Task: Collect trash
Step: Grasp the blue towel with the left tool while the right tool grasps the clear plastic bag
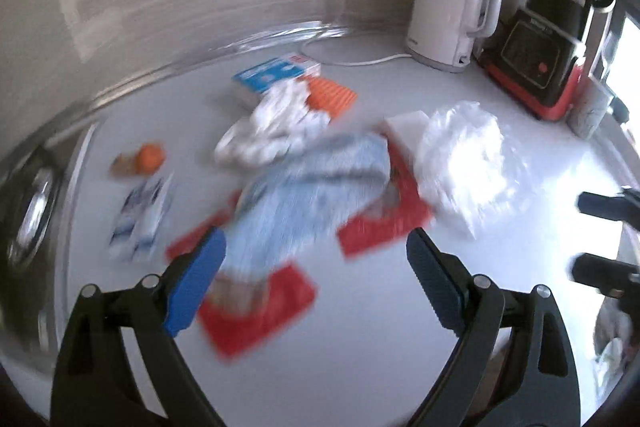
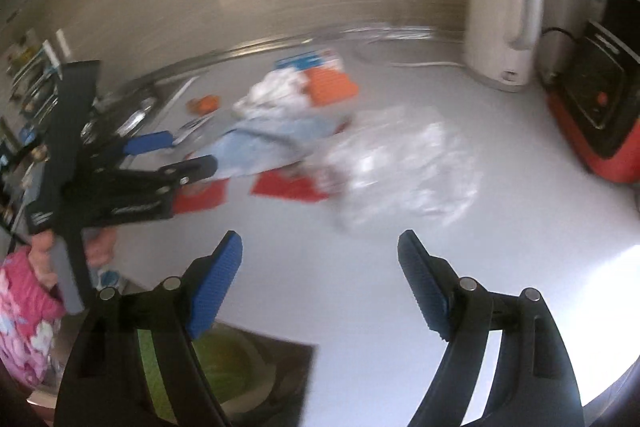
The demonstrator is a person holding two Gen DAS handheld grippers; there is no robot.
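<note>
Both your left tool [image 1: 316,259] and right tool [image 2: 320,267] gape empty, while wrappers, tissue [image 1: 276,123] and plastic bag [image 1: 460,159] litter the tabletop [image 1: 380,347], uncollected.

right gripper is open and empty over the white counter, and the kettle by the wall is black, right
Not quite: the kettle is white, not black, as the right wrist view shows. The rest holds: the right gripper is open and empty over the white counter.

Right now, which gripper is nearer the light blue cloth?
Left. The left gripper hangs open right over the light blue cloth; the right gripper is off to its side, over bare counter.
</note>
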